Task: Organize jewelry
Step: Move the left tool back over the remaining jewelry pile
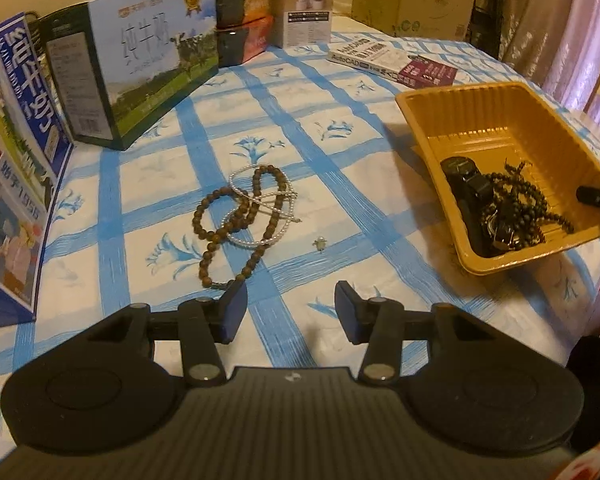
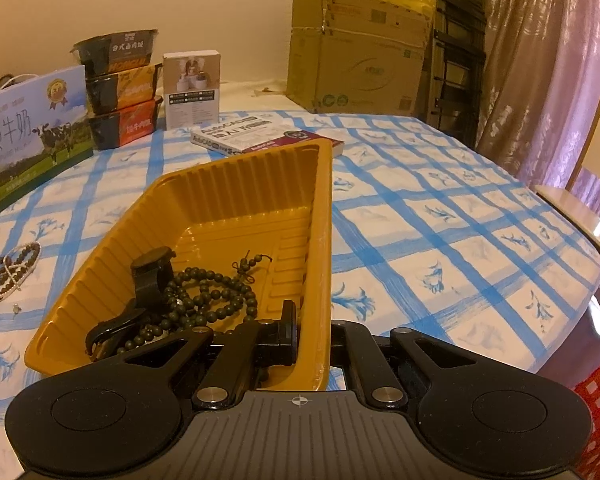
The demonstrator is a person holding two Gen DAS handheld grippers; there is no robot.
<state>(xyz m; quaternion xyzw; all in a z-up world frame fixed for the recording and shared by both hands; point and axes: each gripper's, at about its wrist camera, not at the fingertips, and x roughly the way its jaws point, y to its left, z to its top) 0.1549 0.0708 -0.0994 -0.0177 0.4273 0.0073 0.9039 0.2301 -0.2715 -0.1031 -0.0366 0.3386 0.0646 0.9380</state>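
Yellow tray (image 1: 416, 112) on the blue-checked tablecloth (image 1: 340, 208), taken as landmark. Inside it, toward its near end, lie a black watch (image 1: 462, 178) and a dark bead strand (image 1: 520, 200): this part of the sorting appears done. Well to the left of the tray, on the cloth, a brown bead necklace (image 1: 208, 236) and a pearl strand (image 1: 260, 200) lie tangled together, with a small loose charm (image 1: 319, 243) between them and the tray; these remain to be moved. The left gripper (image 1: 290, 312) hovers empty, jaws about half apart, its left fingertip just at the brown beads' near end. The right gripper (image 2: 312, 340) is clamped on the tray's near right wall.
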